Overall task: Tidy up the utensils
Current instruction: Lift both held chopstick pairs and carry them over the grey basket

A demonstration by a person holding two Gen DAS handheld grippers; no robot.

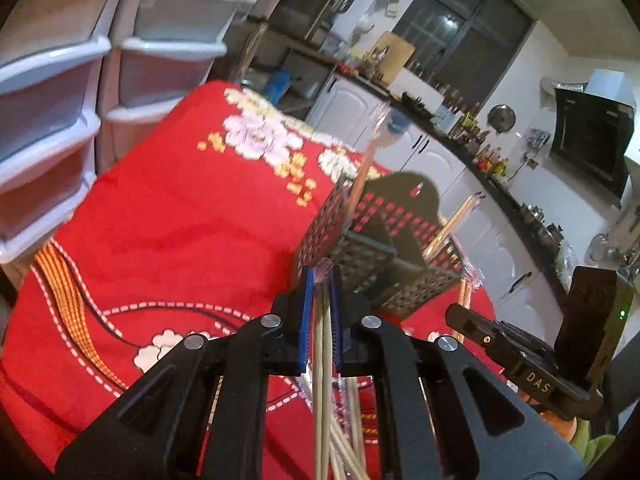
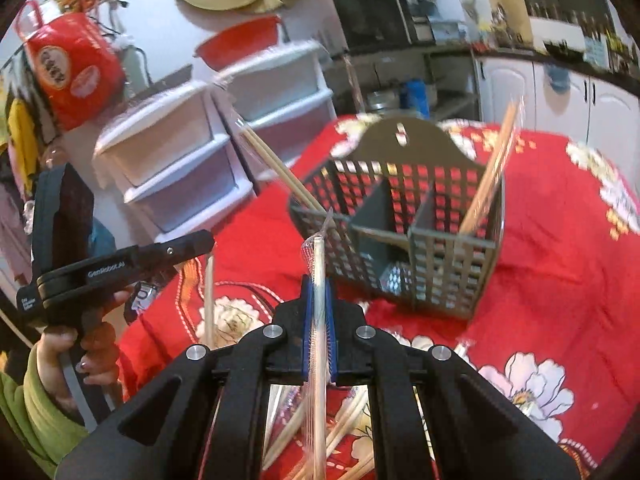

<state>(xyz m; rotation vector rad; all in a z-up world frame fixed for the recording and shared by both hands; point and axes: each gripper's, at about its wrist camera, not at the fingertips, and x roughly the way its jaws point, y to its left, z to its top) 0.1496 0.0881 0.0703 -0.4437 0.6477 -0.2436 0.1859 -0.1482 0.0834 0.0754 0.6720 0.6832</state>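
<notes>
Left wrist view: my left hand-held gripper (image 1: 320, 280) is pinching a wrapped pair of chopsticks (image 1: 323, 344) between its blue pads (image 1: 306, 320), jaws nearly pressed together on them. Two sticks run through the grip, tips poking out just past the fingertips, right against the near corner of the gray slotted utensil basket (image 1: 380, 248). The basket sits on the desk, which is covered with a red floral cloth (image 1: 168, 208). One wrapped pair stands in the basket's far left part (image 1: 362, 168), another pair leans out of its right side (image 1: 456, 216). More loose chopsticks lie on the cloth under the gripper (image 1: 348, 432); count unclear. My other gripper's body shows at the right edge (image 1: 528, 360). White plastic drawer units (image 1: 60, 92) stand at the left, two stacks.

Right wrist view: my right hand-held gripper (image 2: 318, 280) is clamped on one plastic-wrapped pair of chopsticks (image 2: 318, 320), the wrapper end sticking up past the fingertips, just short of the basket (image 2: 400, 220). The basket has four compartments. One pair leans in the right rear compartment (image 2: 492, 168), one pair slants out over its left rim (image 2: 280, 168). My left gripper (image 2: 120, 264) is at the left, hand (image 2: 80, 344) on its handle, one stick (image 2: 209, 296) upright beside it. A loose pile lies on the cloth below (image 2: 344, 420).
</notes>
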